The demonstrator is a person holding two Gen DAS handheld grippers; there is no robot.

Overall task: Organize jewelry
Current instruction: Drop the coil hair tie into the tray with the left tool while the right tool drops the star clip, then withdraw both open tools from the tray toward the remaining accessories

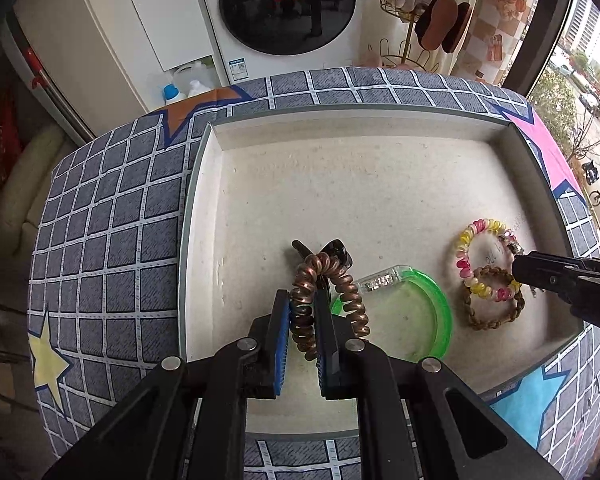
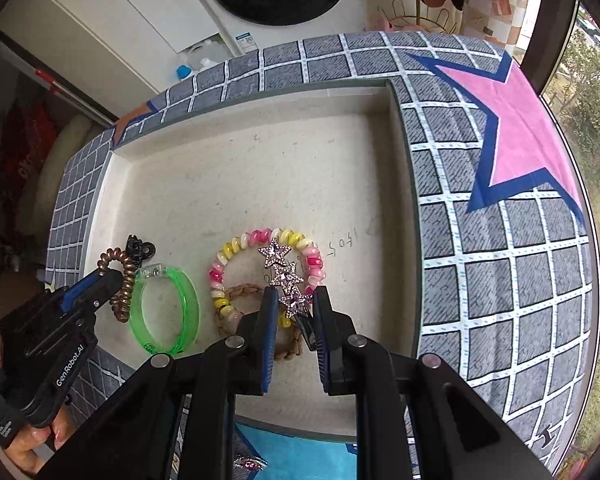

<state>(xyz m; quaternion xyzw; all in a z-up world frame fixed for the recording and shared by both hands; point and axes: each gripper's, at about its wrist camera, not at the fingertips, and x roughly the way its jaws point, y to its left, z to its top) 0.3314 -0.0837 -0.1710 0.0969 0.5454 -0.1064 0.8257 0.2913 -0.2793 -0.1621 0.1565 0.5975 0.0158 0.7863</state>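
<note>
Only the right wrist view shows the right tool (image 2: 291, 308) clamped on a silver rhinestone star hair clip (image 2: 286, 276), over the shallow cream tray (image 1: 340, 184). The left tool (image 1: 303, 312) grips a brown spiral hair tie (image 1: 324, 300) at the tray's 6 o'clock, a clear green plastic bangle (image 1: 428, 312) at its 3 o'clock.

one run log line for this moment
left tongs: shut on copper spiral hair tie | right tongs: shut on star hair clip | tray: green bangle, pink-yellow spiral tie, braided band
</note>
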